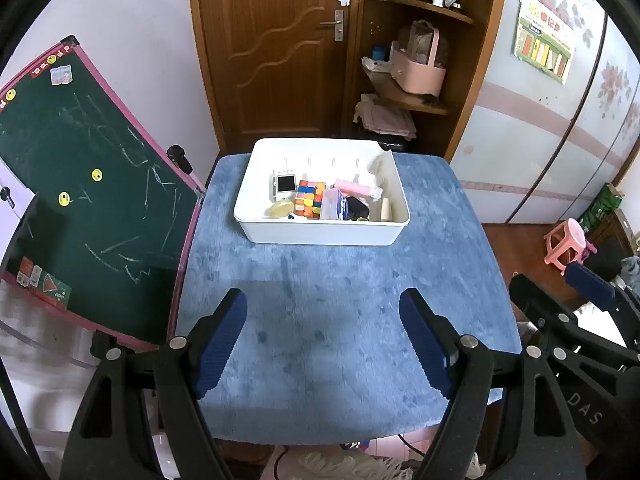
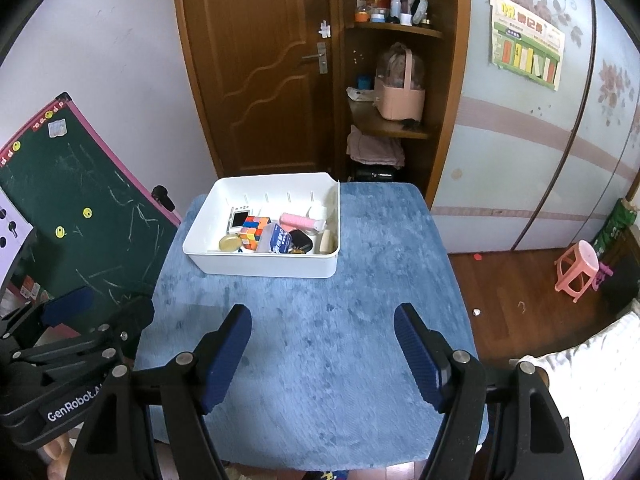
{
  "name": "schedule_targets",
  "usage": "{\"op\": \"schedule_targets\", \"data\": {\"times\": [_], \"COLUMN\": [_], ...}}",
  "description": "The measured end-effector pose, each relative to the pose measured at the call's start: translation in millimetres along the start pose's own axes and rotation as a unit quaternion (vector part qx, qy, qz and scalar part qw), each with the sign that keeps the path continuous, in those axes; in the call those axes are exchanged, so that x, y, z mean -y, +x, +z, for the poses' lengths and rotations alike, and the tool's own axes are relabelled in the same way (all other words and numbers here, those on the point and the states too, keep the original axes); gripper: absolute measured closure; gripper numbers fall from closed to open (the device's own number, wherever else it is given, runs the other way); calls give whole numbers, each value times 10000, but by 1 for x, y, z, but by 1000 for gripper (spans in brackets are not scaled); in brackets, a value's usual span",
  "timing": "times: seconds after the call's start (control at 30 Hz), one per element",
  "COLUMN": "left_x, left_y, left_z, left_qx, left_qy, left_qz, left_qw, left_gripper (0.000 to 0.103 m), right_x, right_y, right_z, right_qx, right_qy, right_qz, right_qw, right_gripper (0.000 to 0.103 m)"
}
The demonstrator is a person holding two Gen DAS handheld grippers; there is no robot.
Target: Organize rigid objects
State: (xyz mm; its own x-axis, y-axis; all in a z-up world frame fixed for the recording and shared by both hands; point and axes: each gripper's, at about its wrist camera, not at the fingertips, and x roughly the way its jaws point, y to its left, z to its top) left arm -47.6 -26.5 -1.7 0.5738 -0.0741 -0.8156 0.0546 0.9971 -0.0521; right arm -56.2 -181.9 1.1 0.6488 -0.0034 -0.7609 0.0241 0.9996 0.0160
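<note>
The white bin (image 1: 320, 236) sits at the far end of the blue plush table (image 1: 340, 340), just above the middle of the left wrist view, and everything to be sorted is already inside it — a multicoloured puzzle cube (image 1: 309, 200), a small white device with a dark screen (image 1: 285, 185), a yellowish oval piece (image 1: 280, 209), a pink tube (image 1: 356, 189), a blue-and-white packet (image 1: 335, 206) and something black (image 1: 357, 207) beside it.

Both tools hang over the near, bare stretch of cloth. The left gripper (image 1: 324, 344) is spread with nothing between its blue pads; the right gripper (image 2: 322, 352) likewise gapes empty, its jaws apart.

At the left of the frame a green chalkboard (image 1: 80, 200) leans right against the table's edge. Behind the bin stand a brown door (image 1: 280, 48) and corner shelves (image 1: 416, 100) — a pink stool (image 2: 578, 270) waits on the floor at far right.
</note>
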Motion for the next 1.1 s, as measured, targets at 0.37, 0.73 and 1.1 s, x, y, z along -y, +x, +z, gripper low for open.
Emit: {"op": "schedule_targets", "data": {"times": [0.37, 0.73, 1.1], "left_x": [4, 8, 10], "left_y": [-3, -1, -1], "left_z": [-8, -13, -14], "left_qx": [1, -30, -31], "left_qy": [-14, 20, 19], "left_qz": [94, 84, 91], "left_qw": [10000, 10000, 10000], "left_gripper": [22, 22, 22], "right_x": [1, 7, 10], "right_y": [-2, -1, 0], "right_z": [-8, -14, -16], "right_qx": [4, -33, -59], "right_qy": [-60, -81, -124], "right_qz": [32, 61, 90], "right_qw": [10000, 9999, 9999], "right_gripper": [28, 28, 28]}}
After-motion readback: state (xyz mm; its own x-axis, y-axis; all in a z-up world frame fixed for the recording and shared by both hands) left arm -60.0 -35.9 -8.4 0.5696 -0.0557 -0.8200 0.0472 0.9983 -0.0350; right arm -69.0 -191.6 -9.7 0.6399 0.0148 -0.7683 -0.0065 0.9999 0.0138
